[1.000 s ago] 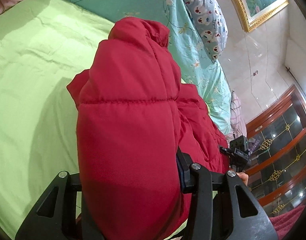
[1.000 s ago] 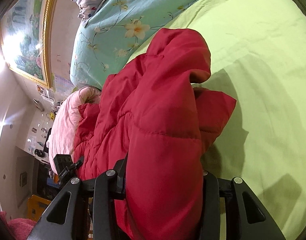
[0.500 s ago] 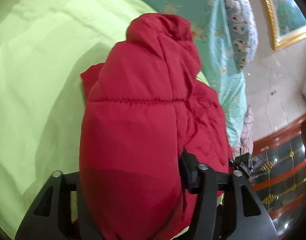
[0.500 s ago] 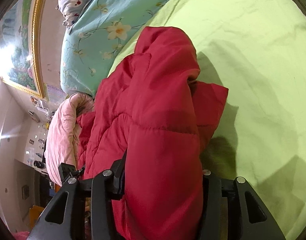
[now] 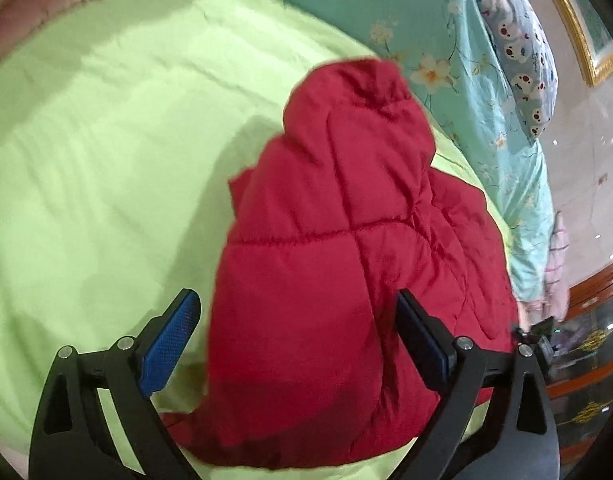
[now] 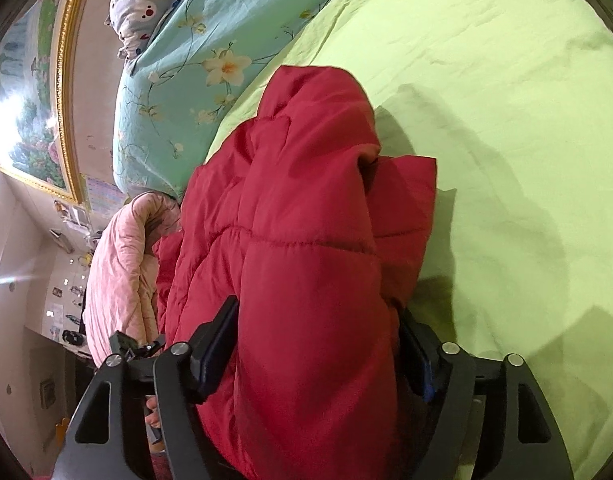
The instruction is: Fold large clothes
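A red puffy jacket (image 5: 346,200) lies bunched in a thick fold on the lime-green bed sheet (image 5: 106,160). My left gripper (image 5: 294,296) straddles its near end with the jaws opening wide; green sheet shows between the left blue pad (image 5: 170,340) and the fabric, so nothing is gripped. In the right wrist view the same jacket (image 6: 298,184) fills the gap of my right gripper (image 6: 317,306), whose jaws are also opening; the padding bulges against both fingers but is no longer pinched flat.
A teal floral quilt (image 6: 178,80) and a patterned pillow (image 6: 146,4) lie along the headboard side. A pink quilt (image 6: 114,272) sits beyond the jacket. A gold-framed picture (image 6: 34,120) hangs on the wall, and a wooden glass cabinet (image 5: 586,360) stands beside the bed.
Both grippers' jaws have spread apart from the tight pinch on the jacket. The left one has tipped downward and its blue pad has come free of the fabric; the jacket has settled onto the sheet.
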{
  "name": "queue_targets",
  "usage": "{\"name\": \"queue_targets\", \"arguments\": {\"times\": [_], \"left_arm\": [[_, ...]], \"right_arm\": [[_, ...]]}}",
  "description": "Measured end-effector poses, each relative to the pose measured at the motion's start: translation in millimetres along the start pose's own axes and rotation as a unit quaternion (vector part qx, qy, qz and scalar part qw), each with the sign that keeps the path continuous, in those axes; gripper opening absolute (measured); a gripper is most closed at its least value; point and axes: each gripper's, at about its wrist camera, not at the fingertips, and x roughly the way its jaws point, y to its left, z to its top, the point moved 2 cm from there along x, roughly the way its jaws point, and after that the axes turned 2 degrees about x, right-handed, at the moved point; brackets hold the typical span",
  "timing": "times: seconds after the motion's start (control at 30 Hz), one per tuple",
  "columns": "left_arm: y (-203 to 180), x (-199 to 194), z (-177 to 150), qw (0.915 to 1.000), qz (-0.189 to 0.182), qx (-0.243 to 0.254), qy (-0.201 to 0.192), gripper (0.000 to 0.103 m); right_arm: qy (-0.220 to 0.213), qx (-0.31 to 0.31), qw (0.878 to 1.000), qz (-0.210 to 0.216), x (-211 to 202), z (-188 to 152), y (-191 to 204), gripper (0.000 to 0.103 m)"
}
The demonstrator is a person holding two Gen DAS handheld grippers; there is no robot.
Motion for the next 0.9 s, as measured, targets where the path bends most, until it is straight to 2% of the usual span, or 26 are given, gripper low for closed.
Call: {"name": "queue_targets", "arguments": {"times": [0.1,0.17,0.27,0.3,0.4,0.5,0.53,0.57,0.6,0.67,0.7,0.8,0.9], "left_arm": [[3.4,-20.5,0.6,0.999,0.031,0.005,-0.032,0.097],[10.1,-29.3,-0.3,0.9983,0.035,0.003,-0.047,0.097],[6.0,-41.3,-3.2,0.9973,0.033,0.011,-0.066,0.097],[-1.0,-42.6,-3.3,0.997,0.029,0.017,-0.07,0.097],[-18.7,-47.0,-10.5,0.9958,0.007,0.046,-0.078,0.097],[-44.4,-45.0,-18.5,0.9932,-0.024,0.076,-0.084,0.097],[-55.4,-43.6,-22.5,0.9914,-0.039,0.089,-0.087,0.097],[-66.1,-40.6,-26.9,0.9895,-0.05,0.103,-0.089,0.097],[-76.6,-36.6,-31.9,0.9874,-0.061,0.118,-0.087,0.097],[-97.2,-26.9,-40.6,0.9836,-0.074,0.146,-0.075,0.097],[-105.6,-21.1,-45.1,0.9817,-0.077,0.159,-0.071,0.097],[-122.0,-6.0,-50.9,0.978,-0.075,0.184,-0.062,0.097],[-128.5,10.8,-46.2,0.9779,-0.072,0.19,-0.05,0.097]], "right_arm": [[-0.016,-0.017,0.999,-0.03,-10.9,-4.2,7.2,0.078],[-0.031,-0.028,0.998,-0.052,-19.9,-6.4,11.9,0.078],[-0.073,-0.052,0.99,-0.108,-39.7,-9.1,22.9,0.078],[-0.089,-0.061,0.986,-0.127,-46.7,-10.0,28.6,0.078],[-0.121,-0.087,0.978,-0.146,-59.3,-15.6,46.3,0.078],[-0.144,-0.152,0.964,-0.162,-60.4,-29.4,82.6,0.077],[-0.149,-0.173,0.96,-0.161,-57.4,-33.6,94.7,0.074],[-0.151,-0.197,0.956,-0.157,-53.3,-39.3,107.2,0.068],[-0.147,-0.217,0.953,-0.149,-46.0,-45.5,119.9,0.055],[-0.125,-0.235,0.955,-0.127,-31.1,-53.8,133.4,0.041],[-0.107,-0.244,0.957,-0.114,-17.9,-58.4,140.6,0.037],[-0.074,-0.281,0.949,-0.12,17.8,-70.2,154.6,0.031],[-0.043,-0.315,0.94,-0.122,51.1,-80.1,166.5,0.03]]}}
